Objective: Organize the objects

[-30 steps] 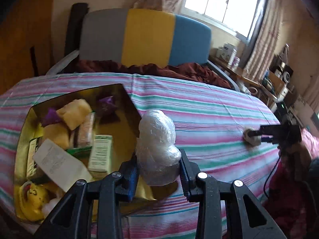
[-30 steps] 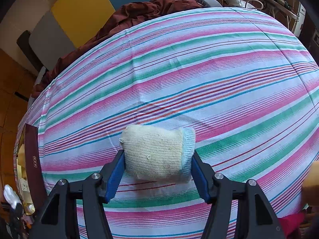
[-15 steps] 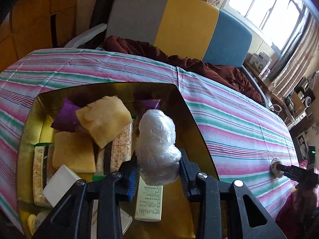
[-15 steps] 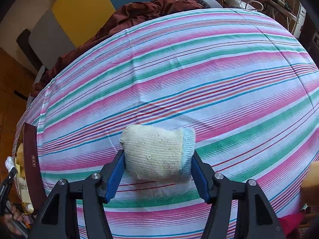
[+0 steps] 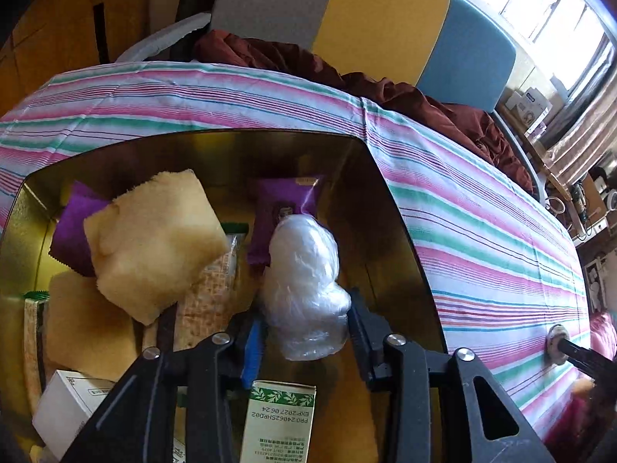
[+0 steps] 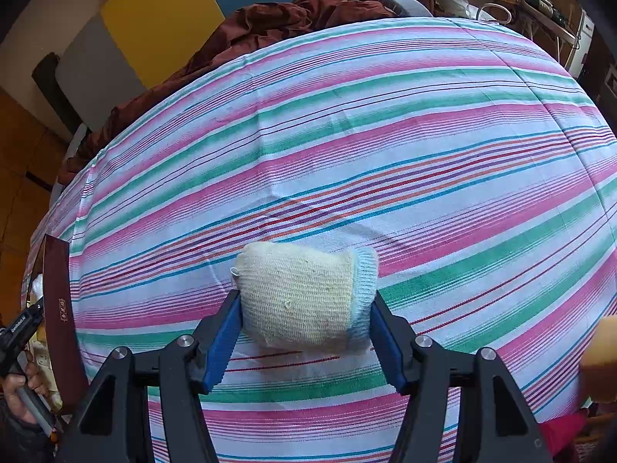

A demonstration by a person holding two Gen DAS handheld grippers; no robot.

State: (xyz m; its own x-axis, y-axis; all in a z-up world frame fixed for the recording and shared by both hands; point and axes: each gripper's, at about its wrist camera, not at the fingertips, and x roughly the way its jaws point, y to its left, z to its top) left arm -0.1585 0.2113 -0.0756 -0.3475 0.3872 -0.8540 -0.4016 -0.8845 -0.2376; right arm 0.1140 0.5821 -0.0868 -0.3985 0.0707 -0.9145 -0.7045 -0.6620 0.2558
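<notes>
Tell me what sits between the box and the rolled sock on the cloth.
Nothing: in the right wrist view only bare striped tablecloth lies between the box wall and the sock in the right gripper.

daylight from window (image 5: 555, 11) | glare there | fisheye-bent edges, dark corners

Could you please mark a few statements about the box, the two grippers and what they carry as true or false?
1. The left gripper has a white plastic-wrapped bundle between its opening jaws, above the gold box. True.
2. The right gripper is empty. False: it is closed on a cream knitted roll with a pale blue cuff.
3. The gold box is empty. False: it holds yellow sponges, a purple packet and cartons.
4. The striped cloth covers the table. True.
</notes>
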